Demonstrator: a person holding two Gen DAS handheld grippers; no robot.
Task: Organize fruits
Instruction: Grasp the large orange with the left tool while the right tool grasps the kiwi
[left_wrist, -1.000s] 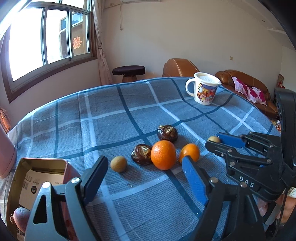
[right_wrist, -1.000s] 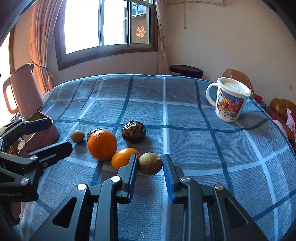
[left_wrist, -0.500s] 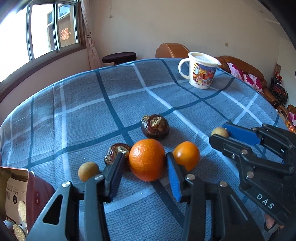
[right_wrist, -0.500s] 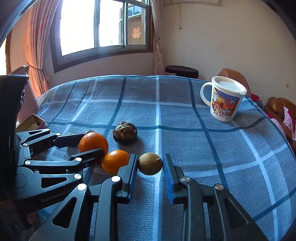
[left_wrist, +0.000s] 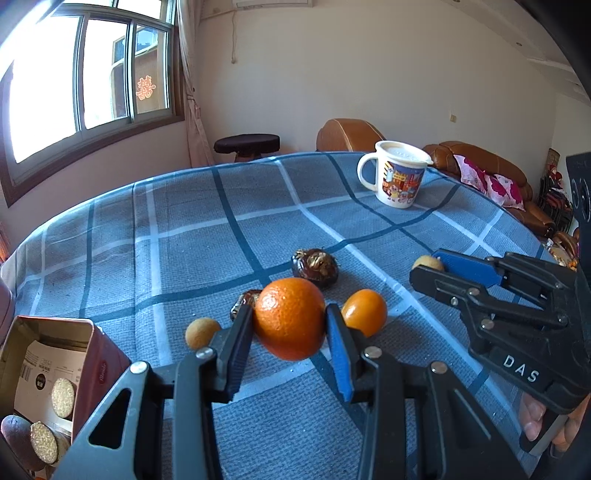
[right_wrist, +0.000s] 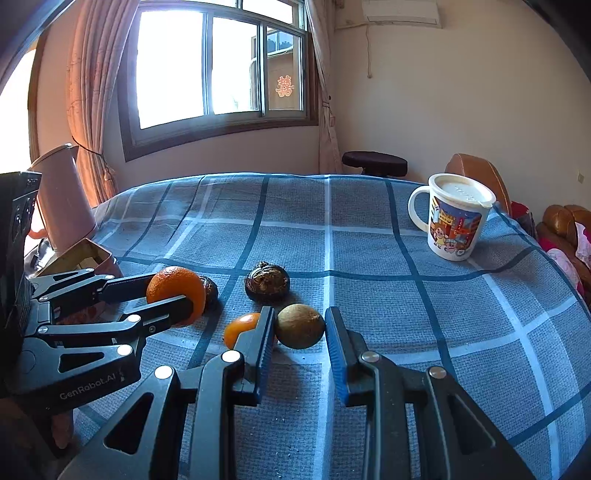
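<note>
My left gripper (left_wrist: 290, 325) is shut on the big orange (left_wrist: 290, 317) and holds it just above the blue checked cloth; the hold also shows in the right wrist view (right_wrist: 176, 293). My right gripper (right_wrist: 300, 326) stands around a brown-green round fruit (right_wrist: 300, 325), left finger touching, a small gap at the right. A small orange (right_wrist: 242, 328) lies left of it. Two dark wrinkled fruits (right_wrist: 266, 282) (left_wrist: 243, 300) and a small tan fruit (left_wrist: 201, 332) lie nearby.
A red box (left_wrist: 48, 373) with biscuits stands open at the near left. A white cartoon mug (right_wrist: 454, 218) stands far right. A pink jug (right_wrist: 61, 199) stands at the left table edge. Sofas and a stool are beyond the table.
My left gripper moved in over the big orange, closed on it and lifted it slightly. My right gripper stayed around the brown-green fruit.
</note>
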